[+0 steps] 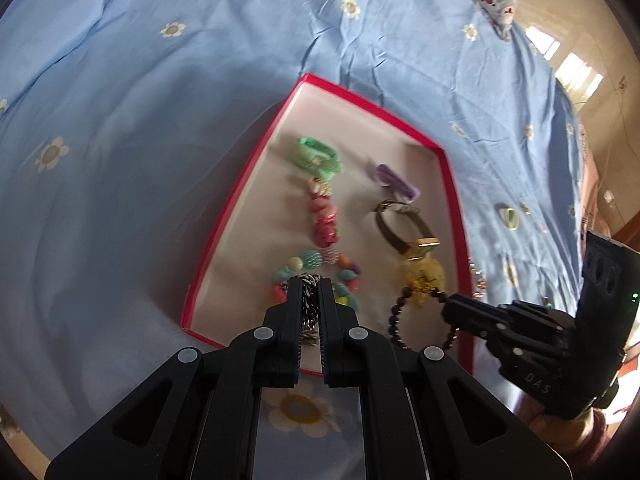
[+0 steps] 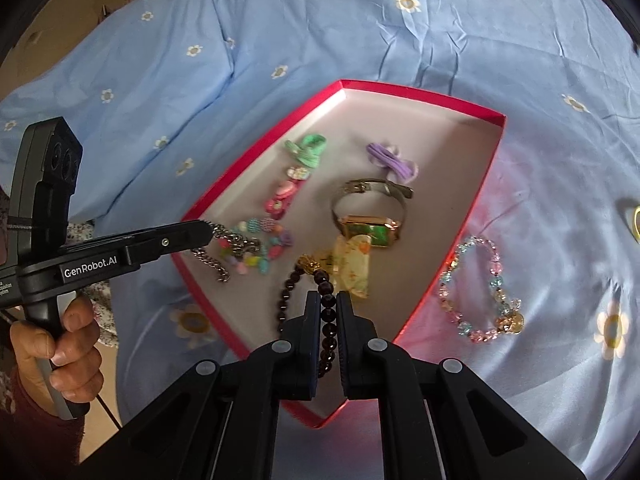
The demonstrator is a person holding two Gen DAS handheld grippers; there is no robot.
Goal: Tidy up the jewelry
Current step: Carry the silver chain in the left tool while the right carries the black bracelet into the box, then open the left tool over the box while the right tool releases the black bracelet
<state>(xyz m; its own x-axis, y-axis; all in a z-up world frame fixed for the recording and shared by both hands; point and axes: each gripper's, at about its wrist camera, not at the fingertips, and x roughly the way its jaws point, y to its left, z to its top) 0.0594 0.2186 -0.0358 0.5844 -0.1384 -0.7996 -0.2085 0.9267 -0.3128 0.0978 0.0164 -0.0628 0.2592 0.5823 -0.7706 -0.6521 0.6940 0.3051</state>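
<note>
the left gripper (image 1: 310, 280) pinches a silver chain (image 2: 224, 248) over the red box's (image 2: 280, 124) near-left corner. the right gripper (image 2: 329, 300) clamps a dark bead bracelet (image 2: 286, 300) above its near side. placing step, i judge: next, lower and release each; the pastel bracelet (image 2: 480, 292) waits outside.

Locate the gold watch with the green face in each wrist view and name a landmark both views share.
Left wrist view: the gold watch lies right of centre in the red-rimmed tray, its case nearest the camera.
Right wrist view: the watch lies at the tray's centre.
Shared landmark: the purple hair tie just beyond its strap.
</note>
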